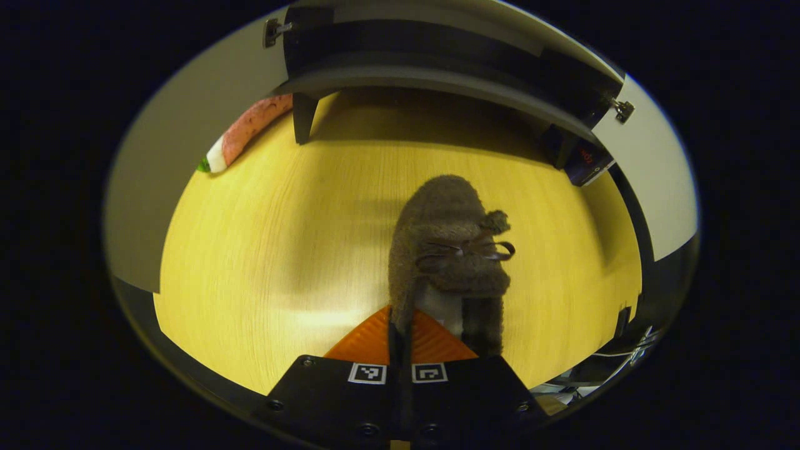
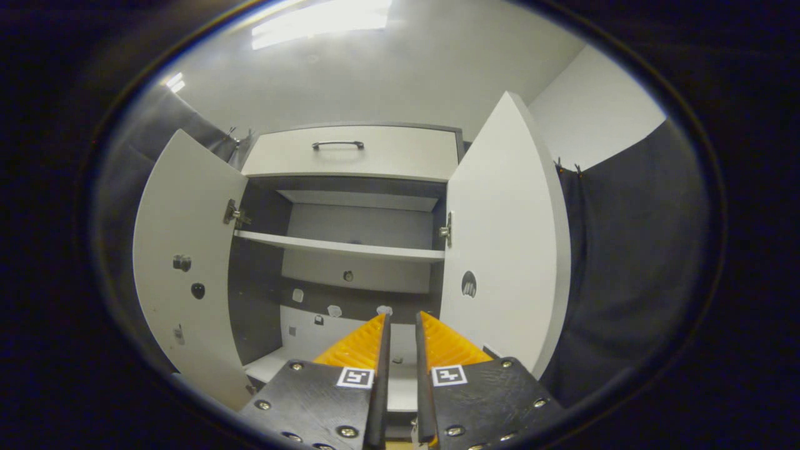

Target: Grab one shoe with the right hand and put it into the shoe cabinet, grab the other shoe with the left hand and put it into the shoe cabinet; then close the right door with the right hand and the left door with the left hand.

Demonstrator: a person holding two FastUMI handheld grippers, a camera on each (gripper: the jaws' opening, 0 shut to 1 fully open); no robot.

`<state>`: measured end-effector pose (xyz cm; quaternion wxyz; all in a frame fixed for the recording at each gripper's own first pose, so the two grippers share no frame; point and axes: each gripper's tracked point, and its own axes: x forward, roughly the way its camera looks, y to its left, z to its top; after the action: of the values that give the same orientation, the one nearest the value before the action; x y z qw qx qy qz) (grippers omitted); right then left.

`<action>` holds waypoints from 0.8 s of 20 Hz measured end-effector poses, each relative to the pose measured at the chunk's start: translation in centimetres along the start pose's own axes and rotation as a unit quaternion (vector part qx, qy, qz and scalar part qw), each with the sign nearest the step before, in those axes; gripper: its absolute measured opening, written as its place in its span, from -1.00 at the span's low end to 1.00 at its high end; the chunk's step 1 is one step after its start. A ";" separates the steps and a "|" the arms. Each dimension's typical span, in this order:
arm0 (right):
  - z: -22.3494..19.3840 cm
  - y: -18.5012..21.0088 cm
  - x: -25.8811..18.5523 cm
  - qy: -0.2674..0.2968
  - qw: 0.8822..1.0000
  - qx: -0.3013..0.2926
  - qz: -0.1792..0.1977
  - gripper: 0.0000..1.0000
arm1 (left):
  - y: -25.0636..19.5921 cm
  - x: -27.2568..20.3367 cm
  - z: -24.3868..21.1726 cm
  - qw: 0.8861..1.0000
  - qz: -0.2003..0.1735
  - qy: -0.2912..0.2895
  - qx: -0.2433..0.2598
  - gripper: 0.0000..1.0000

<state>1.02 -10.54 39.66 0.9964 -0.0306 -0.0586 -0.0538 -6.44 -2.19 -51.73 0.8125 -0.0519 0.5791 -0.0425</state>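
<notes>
In the left gripper view, a brown fuzzy shoe with a small bow points away from me over a yellow wooden surface. My left gripper is shut on the shoe's heel rim. The shoe cabinet's underside lies ahead, a little beyond the shoe's toe. In the right gripper view, the shoe cabinet stands open with both doors swung out. My right gripper hangs in front of its lower compartment, its fingers nearly together with nothing between them. They hide part of the bottom shelf.
The cabinet's left door and right door flank the opening, below a drawer with a dark handle. The middle shelf looks bare. A cabinet leg stands on the wooden surface. Dark cloth hangs to the right.
</notes>
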 end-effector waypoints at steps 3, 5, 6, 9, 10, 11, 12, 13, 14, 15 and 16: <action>-0.2 0.0 0.1 0.001 1.000 0.008 0.003 -0.62 | -1.3 -2.3 2.8 0.999 -0.017 -0.035 0.003 -0.99; -0.1 0.1 0.0 -0.001 1.000 0.011 0.005 -0.62 | -1.7 -4.8 5.2 0.997 -0.028 -0.066 0.004 -0.99; -0.2 0.1 -0.1 -0.002 1.000 0.013 0.006 -0.62 | -2.1 -6.0 6.6 0.996 -0.031 -0.083 0.008 -0.99; -0.3 0.2 -0.3 -0.002 1.000 0.019 0.009 -0.62 | -3.4 -9.7 11.1 0.990 -0.045 -0.134 0.010 -0.99; -0.3 0.1 -0.5 -0.002 1.000 0.019 0.009 -0.62 | -3.7 -11.1 12.6 0.987 -0.052 -0.150 0.008 -0.99; -0.2 0.1 -0.6 -0.002 1.000 0.019 0.008 -0.62 | -4.1 -12.3 14.0 0.984 -0.059 -0.166 0.007 -0.99; -0.1 0.1 -0.7 -0.003 1.000 0.018 0.008 -0.62 | -4.5 -13.7 15.6 0.981 -0.065 -0.182 0.007 -0.99; 0.0 0.1 -0.9 -0.005 1.000 0.019 0.008 -0.62 | -4.9 -14.8 17.3 0.977 -0.071 -0.199 0.007 -0.98; 0.2 0.2 -1.2 -0.007 1.000 0.020 0.010 -0.62 | -5.2 -16.1 19.0 0.974 -0.076 -0.214 0.007 -0.99; 0.4 0.3 -1.4 -0.009 1.000 0.023 0.012 -0.62 | -5.5 -17.4 20.7 0.971 -0.082 -0.226 0.005 -0.99; 0.5 0.5 -1.7 -0.011 1.000 0.025 0.014 -0.62 | -5.8 -18.4 22.5 0.967 -0.089 -0.240 0.001 -0.99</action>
<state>-0.62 -9.87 39.94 0.9968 -0.0068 -0.0706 -0.0379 8.78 -4.73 -26.43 0.9208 -0.1109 0.3598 -0.1017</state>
